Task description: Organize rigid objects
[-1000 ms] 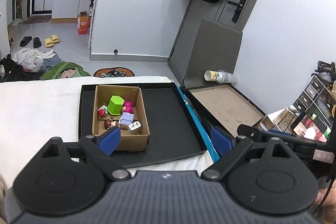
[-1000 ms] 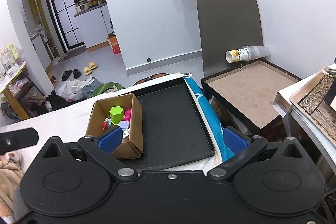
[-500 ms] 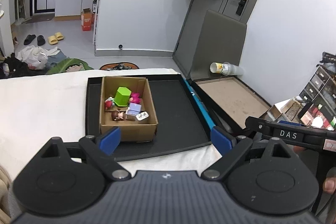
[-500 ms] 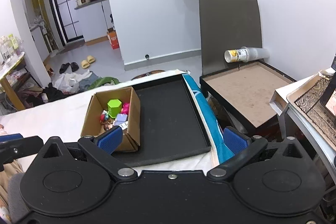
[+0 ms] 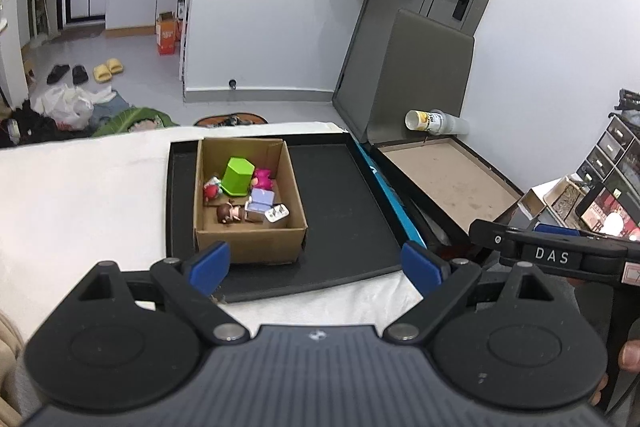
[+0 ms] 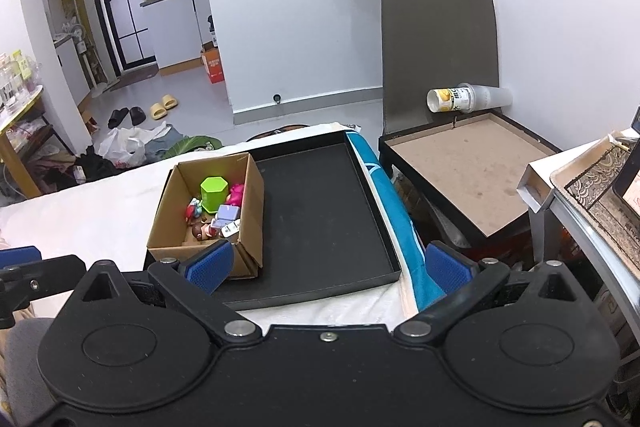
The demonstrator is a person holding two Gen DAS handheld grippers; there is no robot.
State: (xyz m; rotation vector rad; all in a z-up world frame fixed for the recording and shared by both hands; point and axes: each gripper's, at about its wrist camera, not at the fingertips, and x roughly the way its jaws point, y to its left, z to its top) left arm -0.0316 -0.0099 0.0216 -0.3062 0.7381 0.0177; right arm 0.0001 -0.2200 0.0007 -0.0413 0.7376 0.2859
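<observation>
A cardboard box [image 5: 248, 245] stands on the left part of a black tray [image 5: 340, 203] on a white-covered table. In it lie a green hexagonal cup [image 5: 238, 177], a pink toy [image 5: 263, 179], a lilac box [image 5: 260, 202], a white plug [image 5: 277, 214] and small figures [image 5: 228, 213]. The box [image 6: 250, 227] and tray [image 6: 320, 227] also show in the right wrist view. My left gripper [image 5: 316, 265] is open and empty, short of the tray's near edge. My right gripper [image 6: 326, 263] is open and empty, over the tray's near edge.
A low brown-topped table [image 6: 468, 171] stands to the right with a paper cup [image 6: 452, 99] on its side and a grey panel [image 6: 436, 43] behind. A blue strip [image 6: 392, 211] lies along the tray's right edge. Shelves with clutter [image 5: 600, 187] stand at far right.
Both grippers have drawn back and risen a little, so the box and tray look farther away and more central. The right gripper has come into the left wrist view at the right.
</observation>
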